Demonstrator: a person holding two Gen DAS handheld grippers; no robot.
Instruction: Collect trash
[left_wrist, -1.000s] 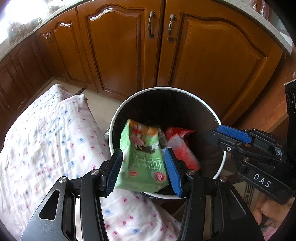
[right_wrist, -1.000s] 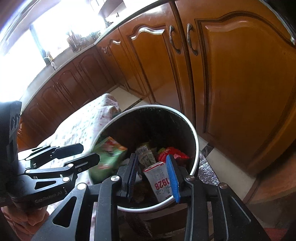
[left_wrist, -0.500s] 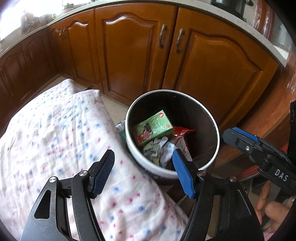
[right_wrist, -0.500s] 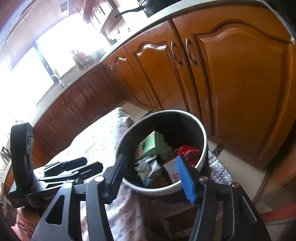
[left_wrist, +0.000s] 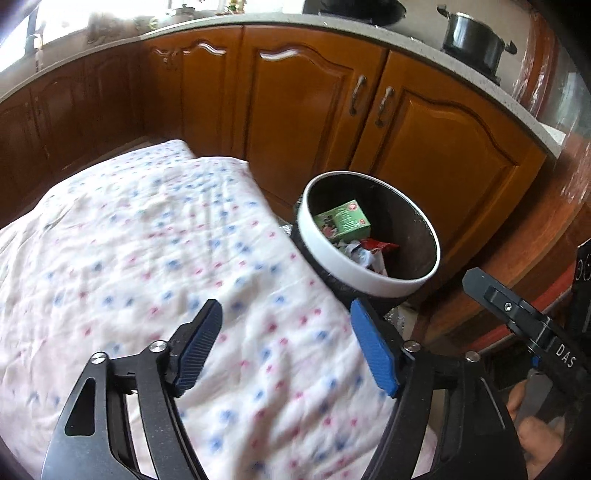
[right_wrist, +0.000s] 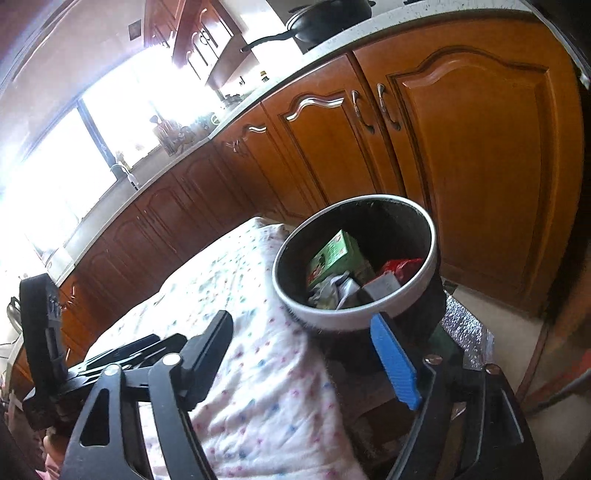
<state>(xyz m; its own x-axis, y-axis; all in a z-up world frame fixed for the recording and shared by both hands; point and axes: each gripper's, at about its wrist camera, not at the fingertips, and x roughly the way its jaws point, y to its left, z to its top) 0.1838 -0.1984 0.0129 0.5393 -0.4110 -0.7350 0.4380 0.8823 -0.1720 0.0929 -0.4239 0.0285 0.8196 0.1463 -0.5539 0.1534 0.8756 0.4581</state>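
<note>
Left wrist view. The left gripper (left_wrist: 286, 345) hangs over a white cloth with blue and pink dots (left_wrist: 155, 266) that covers the tabletop; the cloth is motion-blurred. Its jaws are wide apart and opening, with nothing between the blue pads (left_wrist: 373, 354) but cloth below. A bin (left_wrist: 354, 275), black wall with a white rim, stands just off the cloth's right edge, in front of brown wooden cabinet doors (left_wrist: 436, 147). Inside the bin: a green carton (left_wrist: 343, 221) lying tilted on top, a red wrapper (left_wrist: 378, 246) beside it, and crumpled pale scraps (left_wrist: 364, 256) below. The right gripper (left_wrist: 517, 314) enters from the right edge; its tips are only partly seen from here. Part of a hand (left_wrist: 539, 435) shows at lower right. A dark pot (left_wrist: 472, 35) sits on the counter behind.

Right wrist view. The right gripper (right_wrist: 306, 356) is near the bin (right_wrist: 332, 314), short of its rim. Jaws spread and opening, empty; one blue pad (right_wrist: 393, 365) overlaps the bin's outer wall in the picture, touching or not I cannot tell. Bin contents: green carton (right_wrist: 334, 256), red wrapper (right_wrist: 402, 266), a grey-white box (right_wrist: 382, 286), crumpled scraps (right_wrist: 332, 291). Dotted cloth (right_wrist: 258, 369) lies left of the bin. The left gripper (right_wrist: 122, 354) sits at lower left over the cloth. A silver foil sheet (right_wrist: 465, 328) lies on the floor right of the bin. Bright window (right_wrist: 92, 122) washes out the upper left.
</note>
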